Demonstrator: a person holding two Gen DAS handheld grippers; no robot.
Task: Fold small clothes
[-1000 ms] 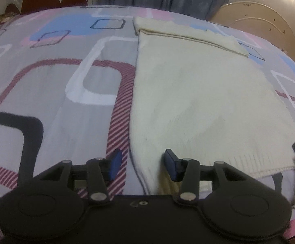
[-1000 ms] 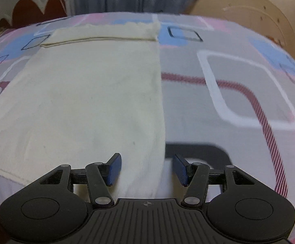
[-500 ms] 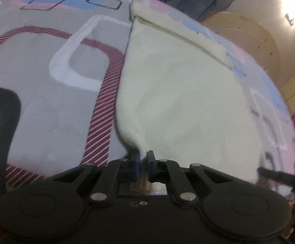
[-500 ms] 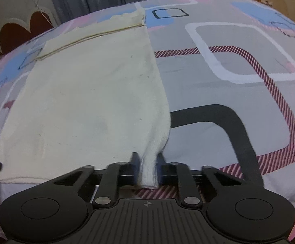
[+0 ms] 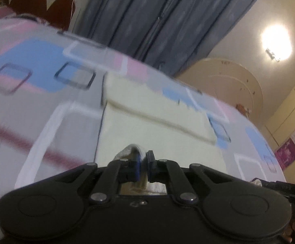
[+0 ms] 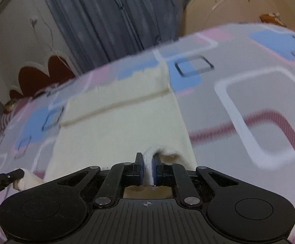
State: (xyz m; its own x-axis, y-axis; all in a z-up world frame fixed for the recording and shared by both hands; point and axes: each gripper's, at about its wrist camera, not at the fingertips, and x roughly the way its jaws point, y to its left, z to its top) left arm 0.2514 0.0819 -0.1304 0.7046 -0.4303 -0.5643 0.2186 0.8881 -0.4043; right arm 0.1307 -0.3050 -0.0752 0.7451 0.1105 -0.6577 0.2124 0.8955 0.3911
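Both claws, open a second ago, are now closed on the near corners of the cream garment (image 6: 115, 130), the left claw (image 5: 143, 167) and right claw (image 6: 147, 168) lifting them off the bed (image 6: 249, 105), so the fold toward the far end begins.

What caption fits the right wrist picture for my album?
Right gripper pinches a corner of the cream cloth on the patterned bedsheet.

Both hand-held grippers, open a second ago, are now clamped on the cream garment (image 5: 159, 134): left hand-held gripper (image 5: 143, 163) and right hand-held gripper (image 6: 147, 167) each pinch a near corner, now lifted off the bed (image 5: 46, 105) and carried toward the far folded edge.
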